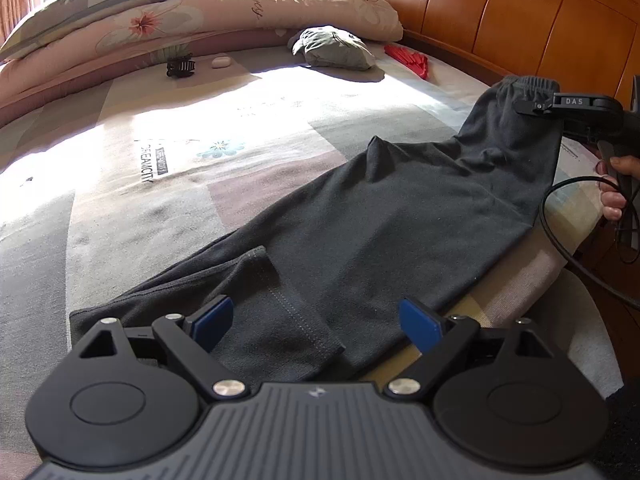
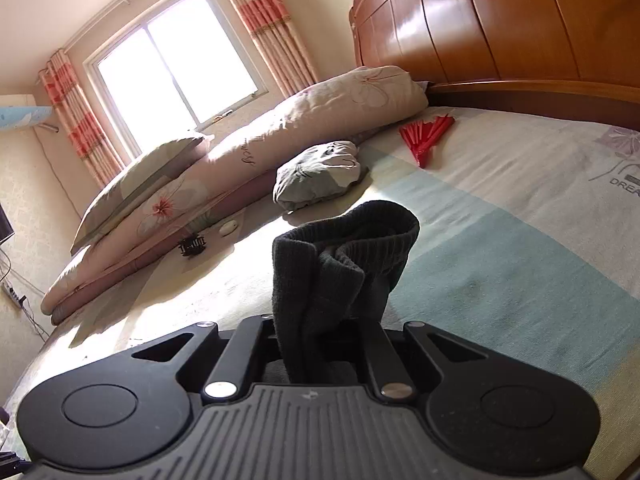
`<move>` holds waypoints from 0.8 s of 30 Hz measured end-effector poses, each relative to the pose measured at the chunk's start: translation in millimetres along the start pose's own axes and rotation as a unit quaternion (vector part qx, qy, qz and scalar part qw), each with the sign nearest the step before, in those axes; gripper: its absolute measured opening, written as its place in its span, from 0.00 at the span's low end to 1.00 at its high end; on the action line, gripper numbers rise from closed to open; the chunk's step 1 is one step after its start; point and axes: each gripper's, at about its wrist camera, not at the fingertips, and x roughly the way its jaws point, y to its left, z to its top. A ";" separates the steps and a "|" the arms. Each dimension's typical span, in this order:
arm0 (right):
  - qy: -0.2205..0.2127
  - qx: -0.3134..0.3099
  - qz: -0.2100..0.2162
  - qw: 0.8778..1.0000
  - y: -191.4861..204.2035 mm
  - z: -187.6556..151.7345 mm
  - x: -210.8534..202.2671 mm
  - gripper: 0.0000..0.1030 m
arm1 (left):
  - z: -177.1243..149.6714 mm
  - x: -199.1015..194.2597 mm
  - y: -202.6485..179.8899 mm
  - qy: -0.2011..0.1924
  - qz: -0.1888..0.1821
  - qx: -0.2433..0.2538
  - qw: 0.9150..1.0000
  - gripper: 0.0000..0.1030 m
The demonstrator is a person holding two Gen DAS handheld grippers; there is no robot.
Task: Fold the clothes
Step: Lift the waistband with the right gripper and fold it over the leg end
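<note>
While the waistband hangs from my right gripper, here's my read.
Right gripper: clamped tight on the ribbed waistband, lifted off the bed.
Left gripper: jaws wide, holding nothing, over the leg hems.
Pants: stretched along the bed's near edge.
Feel: light, limp knit, likely to sag.
Grab next: hem.

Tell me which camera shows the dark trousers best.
The left wrist view: the dark trousers lie nearly full length across the bed. The right wrist view shows only their bunched waistband clamped in the right tool.
</note>
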 end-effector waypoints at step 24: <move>0.094 -0.187 0.185 0.960 200.3 -48.5 4.9 0.10 | -46.8 -42.0 54.0 -0.011 0.038 -0.029 0.999 0.88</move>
